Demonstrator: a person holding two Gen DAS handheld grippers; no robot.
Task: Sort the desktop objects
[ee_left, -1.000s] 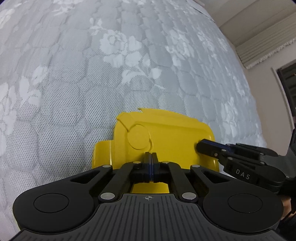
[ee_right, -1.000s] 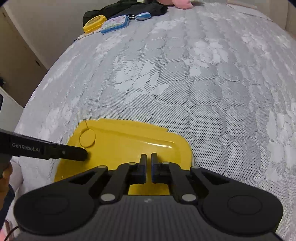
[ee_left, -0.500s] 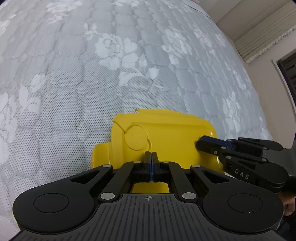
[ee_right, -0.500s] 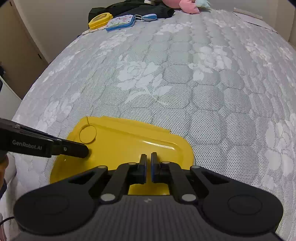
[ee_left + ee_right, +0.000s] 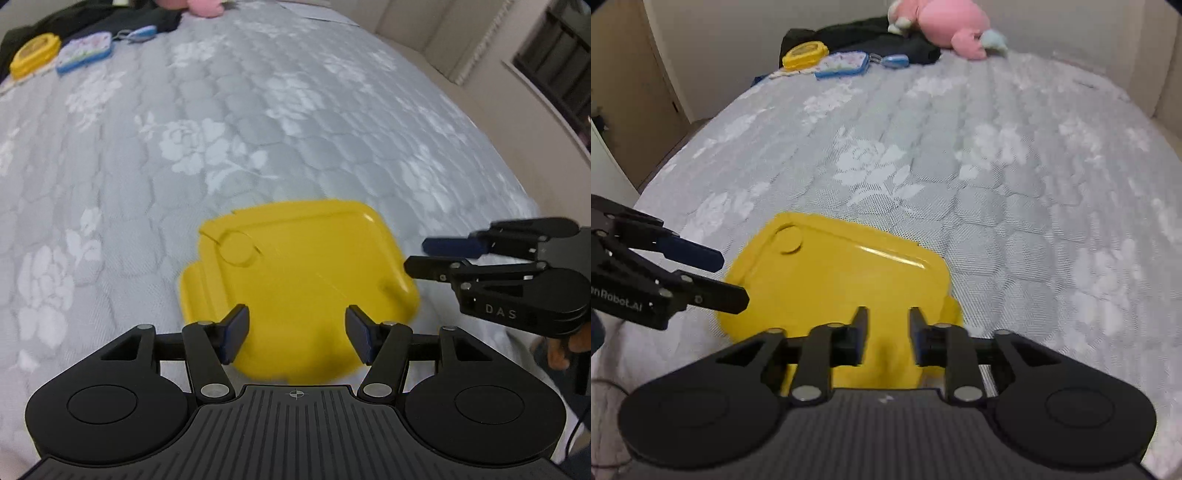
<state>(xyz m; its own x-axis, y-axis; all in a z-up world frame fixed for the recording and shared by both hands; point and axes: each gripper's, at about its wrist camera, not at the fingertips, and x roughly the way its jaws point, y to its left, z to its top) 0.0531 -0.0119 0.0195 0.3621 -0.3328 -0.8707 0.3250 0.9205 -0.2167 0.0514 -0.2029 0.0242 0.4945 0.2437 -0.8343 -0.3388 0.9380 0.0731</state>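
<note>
Where quilted floral mattress (image 5: 258, 122) dimples, glossy rounded yellow plastic lid (image 5: 295, 280); both grippers' jaws apart.

Right gripper (image 5: 885, 334) is hovering with jaws parted over the yellow tray (image 5: 842, 284) lying on the floral mattress (image 5: 1015, 177); left gripper (image 5: 729, 275) is entering, parted, at nine o'clock.

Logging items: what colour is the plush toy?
Pink plush toy, clearest in the right wrist view.
</note>
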